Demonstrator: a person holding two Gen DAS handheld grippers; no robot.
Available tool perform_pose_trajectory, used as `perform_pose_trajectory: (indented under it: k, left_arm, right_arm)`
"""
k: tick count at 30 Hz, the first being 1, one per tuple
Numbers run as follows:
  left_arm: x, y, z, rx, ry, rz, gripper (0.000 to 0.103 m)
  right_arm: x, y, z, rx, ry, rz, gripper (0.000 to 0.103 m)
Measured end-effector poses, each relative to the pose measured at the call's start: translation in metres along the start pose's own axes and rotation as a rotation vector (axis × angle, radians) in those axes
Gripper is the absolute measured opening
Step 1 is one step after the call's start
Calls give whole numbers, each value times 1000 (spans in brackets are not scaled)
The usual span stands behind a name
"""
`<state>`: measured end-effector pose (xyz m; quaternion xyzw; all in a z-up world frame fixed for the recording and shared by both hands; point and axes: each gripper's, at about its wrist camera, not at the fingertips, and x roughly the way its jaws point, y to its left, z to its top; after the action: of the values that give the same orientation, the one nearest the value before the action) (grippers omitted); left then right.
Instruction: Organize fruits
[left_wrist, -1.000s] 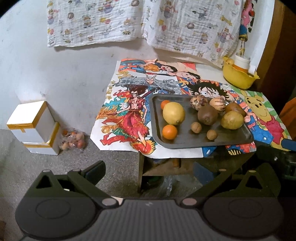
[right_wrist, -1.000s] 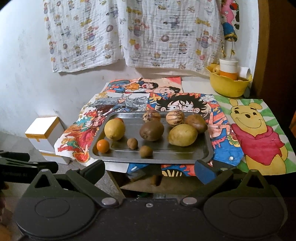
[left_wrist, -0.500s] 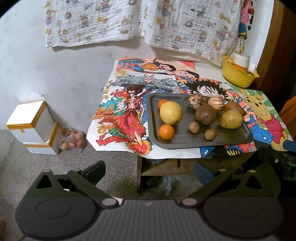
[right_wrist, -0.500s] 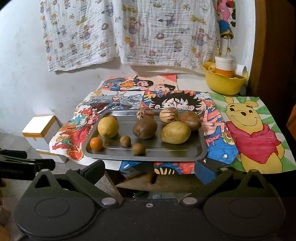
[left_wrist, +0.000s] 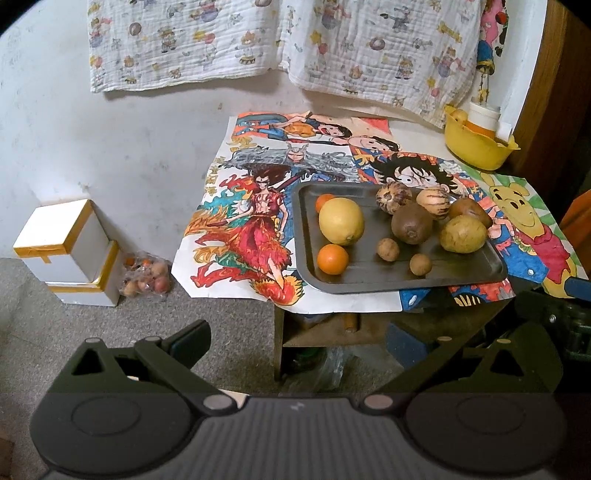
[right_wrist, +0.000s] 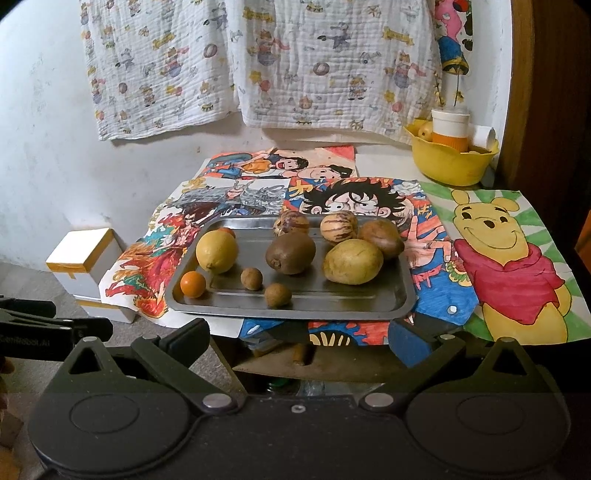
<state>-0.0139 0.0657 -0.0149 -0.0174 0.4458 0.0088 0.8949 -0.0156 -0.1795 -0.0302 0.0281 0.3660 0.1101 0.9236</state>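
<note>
1. Approach, nothing more: brought the right gripper (right_wrist: 299, 334) closer to the tray (right_wrist: 229, 314) over the last second, so that the tray filled more of the right wrist view than before.
2. Nudged the left gripper (left_wrist: 299, 338) forward only a little; kept it low, near the left corner of the table (left_wrist: 369, 304) and well short of the fruit.
3. Kept both pairs of fingers spread wide and released, with nothing gripped and nothing touched.
4. Left every fruit where it had been, all of it on the tray:
   - lemon (right_wrist: 216, 252) at the left, with one small orange (right_wrist: 192, 283) at the near-left corner and a second orange (right_wrist: 226, 232) half hidden behind the lemon;
   - kiwi (right_wrist: 290, 253) in the middle, with two small brown fruits (right_wrist: 251, 278) near it, apart from each other;
   - yellow-green fruit (right_wrist: 352, 261) at the right, just beside a brown fruit (right_wrist: 380, 238);
   - two striped fruits (right_wrist: 338, 228) along the far rim.
5. Saw the yellow bowl (right_wrist: 452, 162) at the far right of the table, well apart from the tray; could possibly serve as a destination, though could not tell from these views.
6. Judged the sorting as not yet started: no fruit lifted, none regrouped.
7. Judged the right gripper the likelier one to make the first pick, lined up roughly with the middle of the tray; would need to rise over the near rim before closing on anything.
8. Noted round fruit on smooth metal as likely to roll if clipped from the side.
</note>
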Motion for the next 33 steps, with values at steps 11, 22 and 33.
perform_pose_trajectory:
  k: [11,22,33]
  left_arm:
    - [2,2,0,-6,8,1,102]
    - [3,3,0,-18,13,3,102]
    - [2,1,1,-17,12,2,102]
  right_arm:
    - [4,3,-2,-9,8,5,102]
    - [4,4,-1,-16,6,10,102]
    - [3,2,-1,-15,6,10,102]
